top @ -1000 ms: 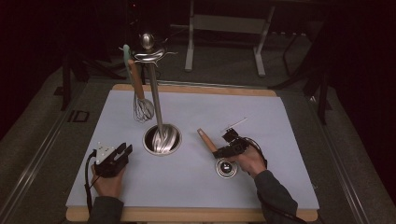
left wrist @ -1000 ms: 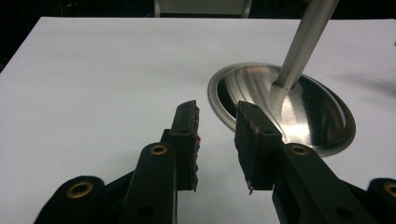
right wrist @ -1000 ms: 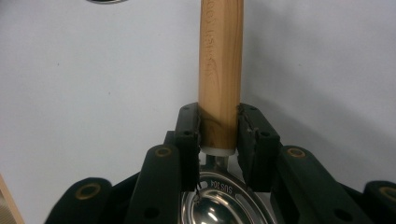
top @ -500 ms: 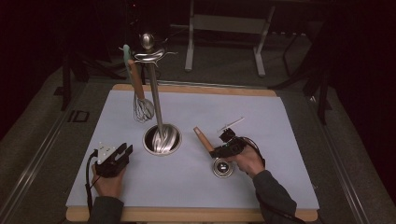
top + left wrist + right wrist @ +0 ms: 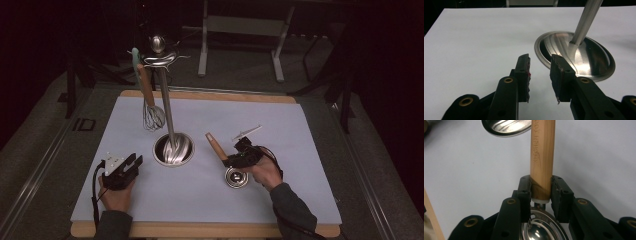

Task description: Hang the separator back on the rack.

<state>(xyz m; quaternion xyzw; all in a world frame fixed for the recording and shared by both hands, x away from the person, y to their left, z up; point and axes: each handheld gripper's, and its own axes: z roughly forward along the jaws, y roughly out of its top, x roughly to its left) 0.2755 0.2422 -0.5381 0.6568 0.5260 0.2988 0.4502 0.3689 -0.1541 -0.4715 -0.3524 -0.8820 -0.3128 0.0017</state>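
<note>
Gripping the wooden handle of a small ladle, the right gripper has its jaws clamped near the handle's lower end, just above the steel bowl, which sits near the right of the white mat. Likely light and stiff; the bowl end probably outweighs the handle, so a hold close to the bowl seems sound. Polished steel looks slippery; wood offers better purchase. Left gripper rests with jaws apart, holding nothing, near the stand base.
</note>
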